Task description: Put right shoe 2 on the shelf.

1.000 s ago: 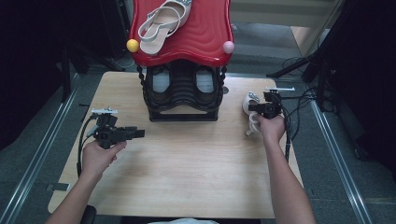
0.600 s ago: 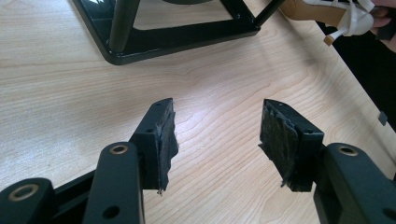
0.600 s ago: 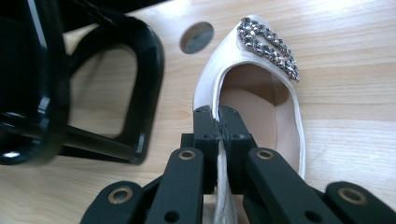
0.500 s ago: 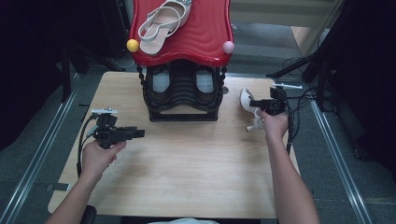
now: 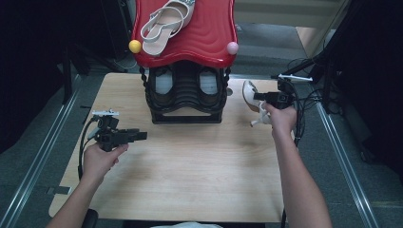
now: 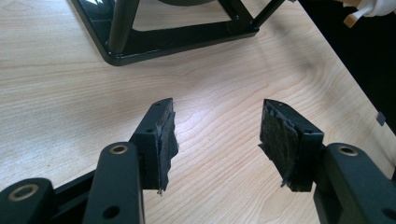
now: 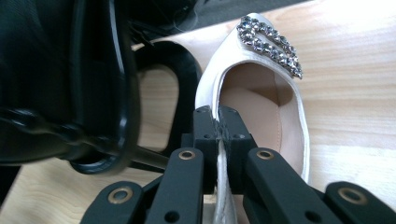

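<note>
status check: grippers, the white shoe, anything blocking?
Right gripper shut on white shoe's side wall, shoe clear of table. Left gripper open over bare wood. Black shoe rack close beside the shoe.

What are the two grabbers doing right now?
Left gripper: open, nothing between its jaws, above the table.
Right gripper: closed on the side edge of the white shoe.

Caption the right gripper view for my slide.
Right hand-held gripper shut on the side wall of a white shoe with a rhinestone buckle, beside the black rack.
</note>
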A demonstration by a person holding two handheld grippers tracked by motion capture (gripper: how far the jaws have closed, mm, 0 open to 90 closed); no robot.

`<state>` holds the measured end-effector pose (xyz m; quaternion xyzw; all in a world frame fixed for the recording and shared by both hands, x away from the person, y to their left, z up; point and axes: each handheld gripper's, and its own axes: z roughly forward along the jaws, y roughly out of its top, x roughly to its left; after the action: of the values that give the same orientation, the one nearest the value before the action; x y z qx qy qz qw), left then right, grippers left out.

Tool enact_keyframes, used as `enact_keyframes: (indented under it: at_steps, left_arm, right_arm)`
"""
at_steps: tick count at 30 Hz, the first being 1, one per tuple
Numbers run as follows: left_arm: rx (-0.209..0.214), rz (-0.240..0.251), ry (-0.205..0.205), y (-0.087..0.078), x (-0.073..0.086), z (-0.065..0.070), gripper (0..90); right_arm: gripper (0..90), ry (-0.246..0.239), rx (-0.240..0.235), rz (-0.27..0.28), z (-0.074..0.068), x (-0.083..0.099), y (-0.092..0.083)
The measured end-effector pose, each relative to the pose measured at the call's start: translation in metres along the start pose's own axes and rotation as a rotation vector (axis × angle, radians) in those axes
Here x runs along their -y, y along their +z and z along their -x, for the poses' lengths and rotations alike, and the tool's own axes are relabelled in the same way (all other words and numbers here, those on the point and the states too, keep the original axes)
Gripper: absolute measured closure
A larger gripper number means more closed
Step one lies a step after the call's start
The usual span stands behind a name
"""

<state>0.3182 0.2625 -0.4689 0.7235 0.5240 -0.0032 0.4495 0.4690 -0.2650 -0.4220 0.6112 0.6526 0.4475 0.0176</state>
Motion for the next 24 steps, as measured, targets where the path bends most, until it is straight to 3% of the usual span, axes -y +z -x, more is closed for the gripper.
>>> enact_keyframes:
  at_steps: [16,24]
  left_arm:
    - [-0.002,0.000,0.004,0.000,0.000,0.000,45.4]
    - [-0.010,-0.007,0.013,0.002,0.000,0.002,45.3]
  right_arm:
    - [88.7,-0.054,-0.013,0.018,-0.045,-0.042,-0.030]
    - [88.7,-0.047,-0.034,0.035,-0.068,-0.064,-0.046]
